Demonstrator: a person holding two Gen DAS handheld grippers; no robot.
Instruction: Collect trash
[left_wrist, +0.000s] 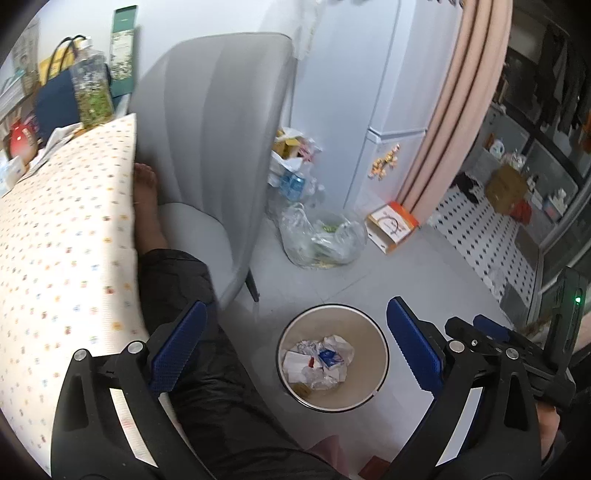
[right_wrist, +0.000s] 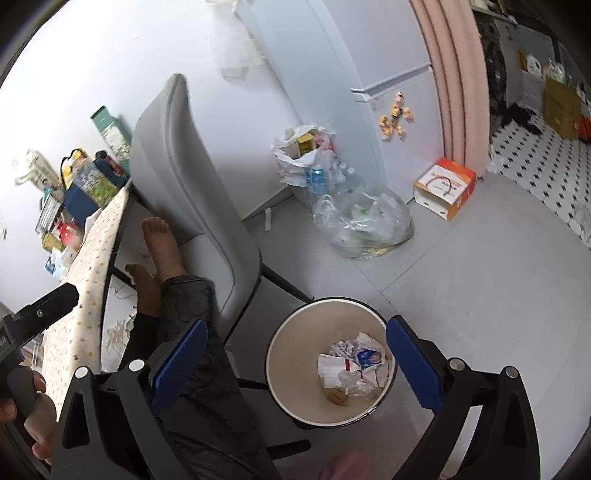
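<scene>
Gaping left claw and right claw above bin rim.

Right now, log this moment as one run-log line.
left hand-held gripper: open, empty | right hand-held gripper: open, empty | both above bin | bin holds crumpled paper | clear bag on floor by fridge

no legible text, labels seemingly blurred

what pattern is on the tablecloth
White tablecloth dotted all over with small multicoloured motifs, mostly orange and yellow; clearest in the left wrist view.
</scene>
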